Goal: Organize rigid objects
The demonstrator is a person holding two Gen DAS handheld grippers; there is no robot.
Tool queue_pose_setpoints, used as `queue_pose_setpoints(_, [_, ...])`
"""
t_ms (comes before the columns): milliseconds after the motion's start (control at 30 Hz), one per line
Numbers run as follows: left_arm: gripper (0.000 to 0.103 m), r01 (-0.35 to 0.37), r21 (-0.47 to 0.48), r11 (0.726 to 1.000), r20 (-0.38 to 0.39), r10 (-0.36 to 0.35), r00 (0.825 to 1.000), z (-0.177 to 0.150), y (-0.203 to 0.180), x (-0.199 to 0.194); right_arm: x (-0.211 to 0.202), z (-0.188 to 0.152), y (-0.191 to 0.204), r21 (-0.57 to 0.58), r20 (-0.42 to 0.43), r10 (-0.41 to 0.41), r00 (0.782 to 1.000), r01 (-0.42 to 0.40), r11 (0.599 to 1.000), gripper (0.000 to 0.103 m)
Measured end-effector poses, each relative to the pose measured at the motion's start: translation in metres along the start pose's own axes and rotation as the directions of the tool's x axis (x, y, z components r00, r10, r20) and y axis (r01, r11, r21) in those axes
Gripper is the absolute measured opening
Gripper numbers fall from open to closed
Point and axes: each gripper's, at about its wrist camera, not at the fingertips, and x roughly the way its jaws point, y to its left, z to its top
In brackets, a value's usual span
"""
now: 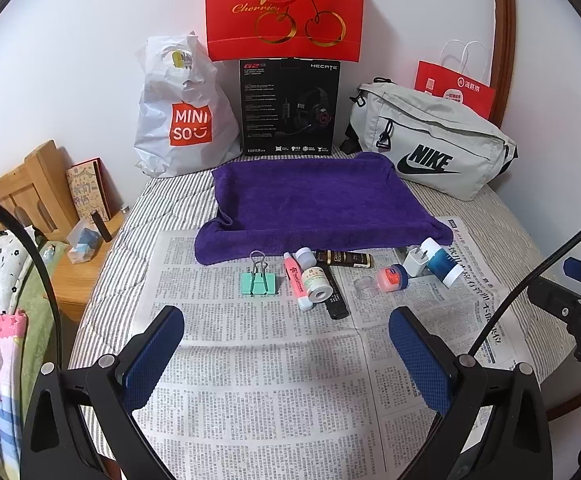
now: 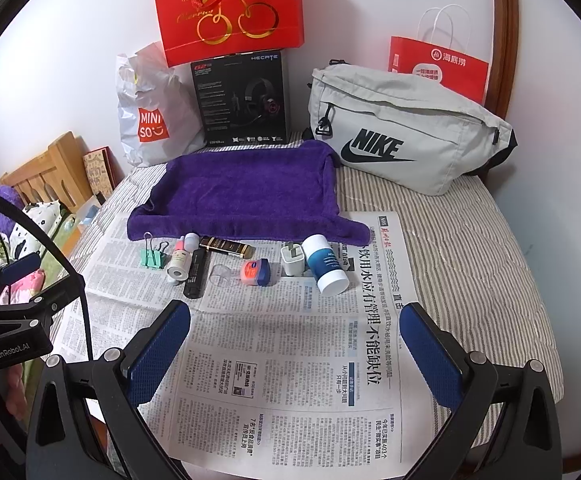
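Observation:
Small rigid items lie in a row on a newspaper (image 1: 250, 360) in front of a purple towel (image 1: 314, 200): a green binder clip (image 1: 259, 282), a pink tube (image 1: 296, 280), a white jar (image 1: 316, 284), a black stick (image 1: 336, 300), a dark gold tube (image 1: 346, 259), a red-lidded tin (image 1: 392, 278), a white charger plug (image 1: 414, 263) and a blue-white bottle (image 1: 442, 262). The same row shows in the right wrist view: clip (image 2: 152, 258), tin (image 2: 255, 272), plug (image 2: 292, 260), bottle (image 2: 324, 266). My left gripper (image 1: 286, 344) and right gripper (image 2: 294, 340) are open and empty, short of the row.
Behind the towel stand a Miniso bag (image 1: 182, 116), a black headset box (image 1: 290, 108), a red cherry bag (image 1: 284, 8), a grey Nike bag (image 1: 430, 144) and a red paper bag (image 1: 454, 88). A wooden bedside table (image 1: 70, 264) stands left of the striped bed.

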Motion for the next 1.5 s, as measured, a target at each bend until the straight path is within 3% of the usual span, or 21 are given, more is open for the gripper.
queue_pose_setpoints(200, [0.103,0.008,-0.011,1.000,0.067,-0.007,0.998,-0.001,0.001,-0.001,-0.001,0.000,0.001,0.001,-0.003,0.001,1.000,-0.001,1.000,0.103])
queue_pose_setpoints(633, [0.103,0.009,-0.020,1.000,0.064,-0.008,0.998,-0.004,0.004,0.001,0.001,0.001,-0.001,0.009,-0.009,-0.002,1.000,0.002,1.000,0.103])
queue_pose_setpoints(800, [0.103,0.006,-0.024,1.000,0.106,-0.004,0.994,-0.003,0.005,0.003,0.007,0.002,-0.002,0.013,-0.015,0.002,1.000,-0.001,1.000,0.103])
queue_pose_setpoints(1067, [0.103,0.038,-0.087,0.995,0.006,-0.037,0.999,0.002,0.022,0.032,0.023,0.005,-0.005,-0.007,0.002,0.012,1.000,-0.012,1.000,0.103])
queue_pose_setpoints(1200, [0.103,-0.003,-0.074,0.997,-0.037,0.000,0.999,0.002,0.030,0.057,0.040,0.006,-0.010,-0.001,-0.015,0.026,1.000,-0.026,1.000,0.103])
queue_pose_setpoints(1500, [0.102,-0.009,-0.123,0.992,-0.128,-0.007,0.992,-0.002,0.050,0.129,0.081,0.002,-0.026,0.049,-0.075,0.034,0.997,-0.031,0.998,0.102])
